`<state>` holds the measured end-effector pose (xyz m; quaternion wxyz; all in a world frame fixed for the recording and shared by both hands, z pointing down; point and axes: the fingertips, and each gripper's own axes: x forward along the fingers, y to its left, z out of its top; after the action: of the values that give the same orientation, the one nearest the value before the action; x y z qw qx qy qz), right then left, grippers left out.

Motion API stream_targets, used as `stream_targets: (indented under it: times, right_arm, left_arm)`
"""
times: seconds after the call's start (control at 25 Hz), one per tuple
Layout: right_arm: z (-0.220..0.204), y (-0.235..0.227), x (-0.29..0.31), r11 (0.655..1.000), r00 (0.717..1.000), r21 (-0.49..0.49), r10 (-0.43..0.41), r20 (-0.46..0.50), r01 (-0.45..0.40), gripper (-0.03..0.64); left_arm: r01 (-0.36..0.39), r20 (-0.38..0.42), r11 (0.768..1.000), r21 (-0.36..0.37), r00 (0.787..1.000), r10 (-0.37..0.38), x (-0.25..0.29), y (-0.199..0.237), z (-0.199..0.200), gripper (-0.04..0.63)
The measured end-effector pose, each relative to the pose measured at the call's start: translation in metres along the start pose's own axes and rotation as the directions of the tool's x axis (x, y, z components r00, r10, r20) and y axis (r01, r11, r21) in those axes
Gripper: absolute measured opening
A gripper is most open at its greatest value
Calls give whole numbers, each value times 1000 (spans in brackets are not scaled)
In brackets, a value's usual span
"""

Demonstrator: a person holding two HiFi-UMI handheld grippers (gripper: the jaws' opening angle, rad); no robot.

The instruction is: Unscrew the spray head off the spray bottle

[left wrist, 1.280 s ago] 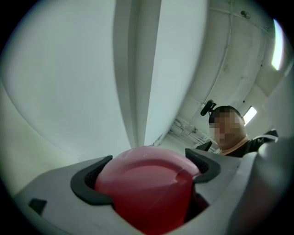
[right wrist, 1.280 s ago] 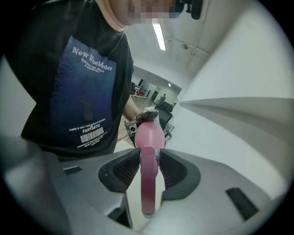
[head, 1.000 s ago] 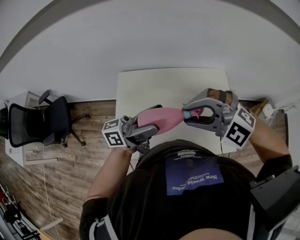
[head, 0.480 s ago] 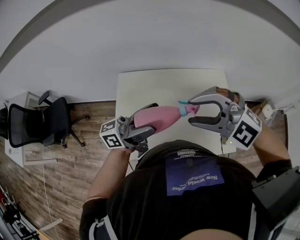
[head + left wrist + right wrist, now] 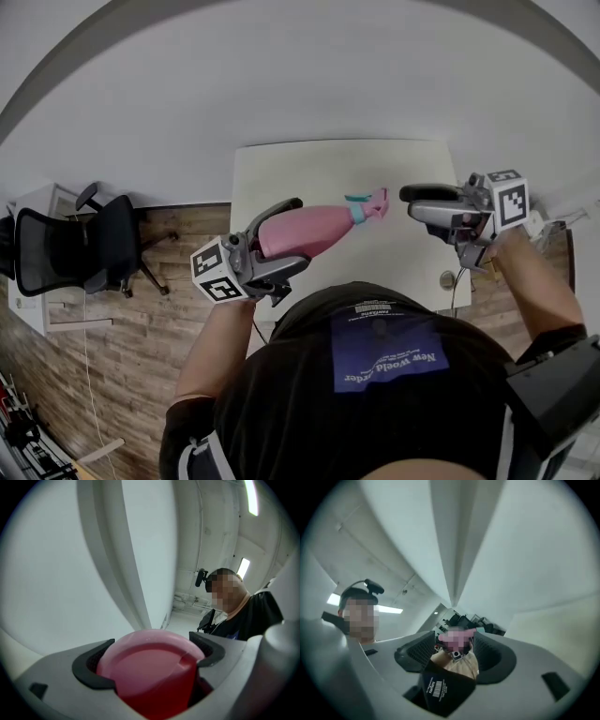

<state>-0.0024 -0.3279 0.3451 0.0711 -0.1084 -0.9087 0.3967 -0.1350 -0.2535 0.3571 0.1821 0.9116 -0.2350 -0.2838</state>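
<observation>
My left gripper (image 5: pixel 298 232) is shut on the body of a pink spray bottle (image 5: pixel 314 228), held lying almost level above the white table (image 5: pixel 309 169). In the left gripper view the bottle's round base (image 5: pixel 150 667) fills the space between the pads (image 5: pixel 93 663) of the left gripper (image 5: pixel 150 656). The pink spray head (image 5: pixel 373 204) with its teal collar (image 5: pixel 357 213) points right. My right gripper (image 5: pixel 410 202) hangs a short way to the right of the head, apart from it. Its jaws have just been opening and are open with nothing between them. Seen from the right gripper (image 5: pixel 454 657), the bottle is only a blurred pink spot beyond the jaws.
A black office chair (image 5: pixel 84 248) stands on the wooden floor (image 5: pixel 141 328) at the left. A small round object (image 5: pixel 448 279) and a cable lie near the table's right front corner. A pale wall fills the top of the head view.
The right gripper let go of the spray head, opened, rolled onto its side and drew away to the right. The left gripper rolled a little, still holding the bottle.
</observation>
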Motion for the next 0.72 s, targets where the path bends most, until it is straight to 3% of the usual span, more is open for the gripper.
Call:
stream_targets:
  times: [0.12, 0.28, 0.44, 0.72]
  right_arm:
    - [-19, -7, 8, 973, 996, 214, 92, 7, -91, 256]
    - [-23, -7, 29, 925, 985, 339, 169, 39, -173, 265]
    - [-30, -4, 48, 897, 978, 397, 206, 9, -193, 265]
    - [-45, 0, 65, 885, 968, 429, 238, -82, -181, 264]
  left_arm:
    - [2, -36, 997, 82, 999, 1, 4, -5, -2, 511]
    - [23, -94, 984, 176, 996, -6, 6, -10, -6, 511]
    - [49, -149, 968, 246, 989, -12, 8, -17, -14, 511]
    - [85, -217, 931, 354, 976, -6, 14, -26, -23, 511]
